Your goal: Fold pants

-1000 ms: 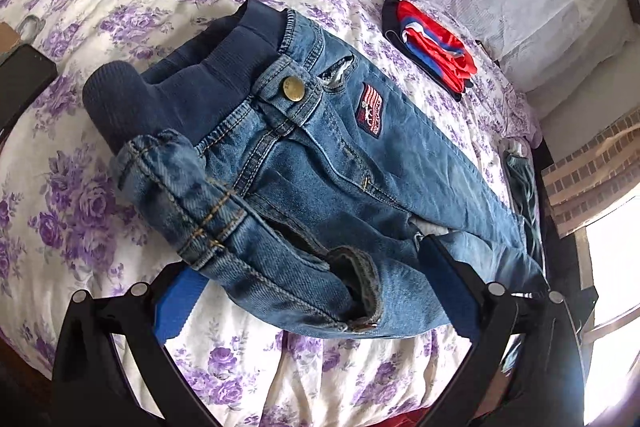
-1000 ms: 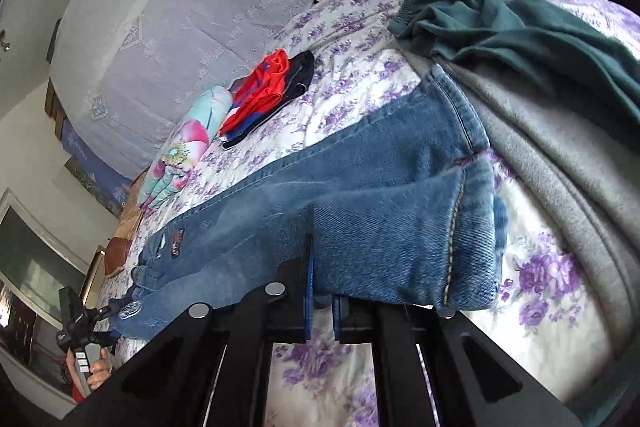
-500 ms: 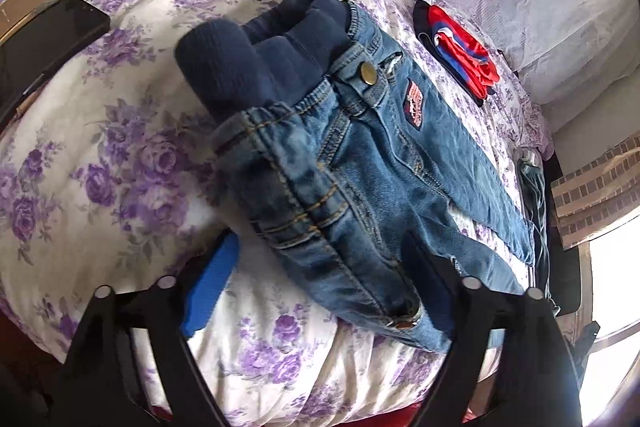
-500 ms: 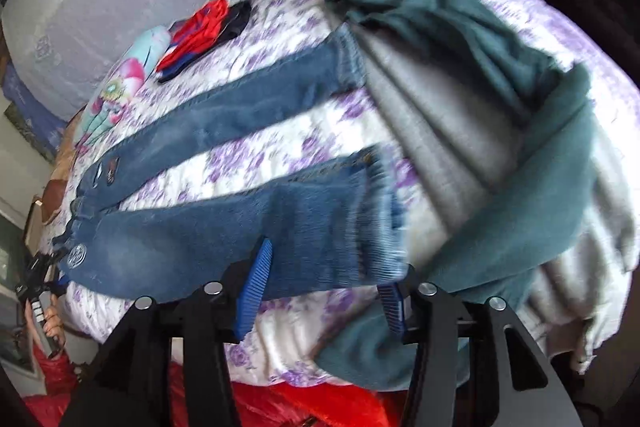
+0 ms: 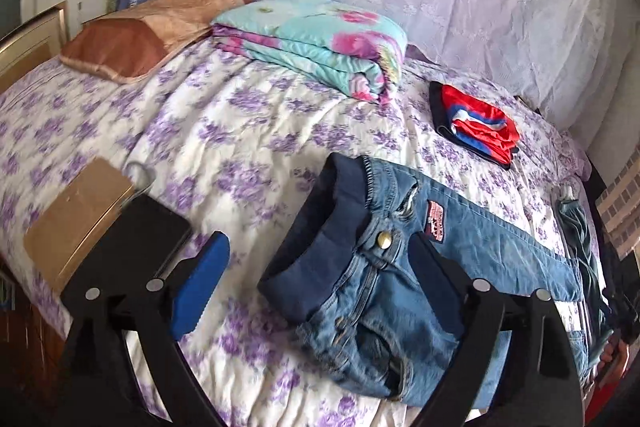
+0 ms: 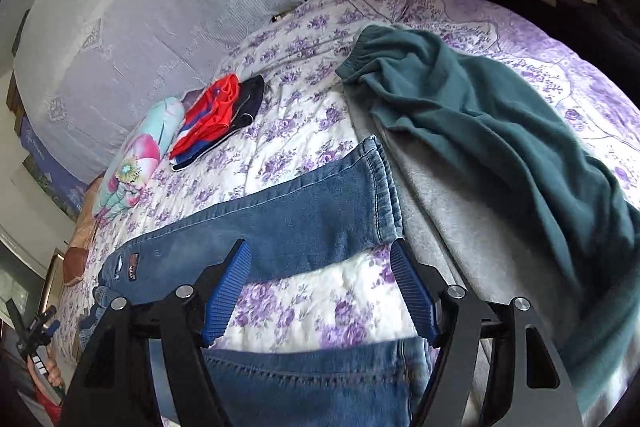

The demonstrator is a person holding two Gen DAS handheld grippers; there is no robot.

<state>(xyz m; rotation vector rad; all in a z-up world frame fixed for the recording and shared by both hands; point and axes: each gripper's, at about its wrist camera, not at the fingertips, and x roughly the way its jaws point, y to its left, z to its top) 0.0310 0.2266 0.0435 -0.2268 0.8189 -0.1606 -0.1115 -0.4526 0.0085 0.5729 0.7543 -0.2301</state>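
Note:
Blue jeans (image 5: 400, 279) lie spread flat on the purple-flowered bedspread (image 5: 240, 131), waistband toward the pillows, legs running to the right. My left gripper (image 5: 316, 279) is open and empty, its jaws either side of the waistband. In the right wrist view one jeans leg (image 6: 288, 219) lies across the bed and the other leg (image 6: 304, 387) lies under the gripper. My right gripper (image 6: 320, 291) is open and empty above the bare strip of bedspread between the two legs.
A folded floral blanket (image 5: 320, 47), a brown pillow (image 5: 140, 31) and folded red-blue clothes (image 5: 480, 127) lie at the back. A cardboard box (image 5: 76, 211) and a black tablet (image 5: 136, 239) lie at the left edge. Teal pants (image 6: 500, 131) and grey cloth (image 6: 432, 187) lie right of the jeans.
Both grippers have let go of the jeans and drawn back. The right gripper went from shut on the leg hem to open. The legs now lie spread apart.

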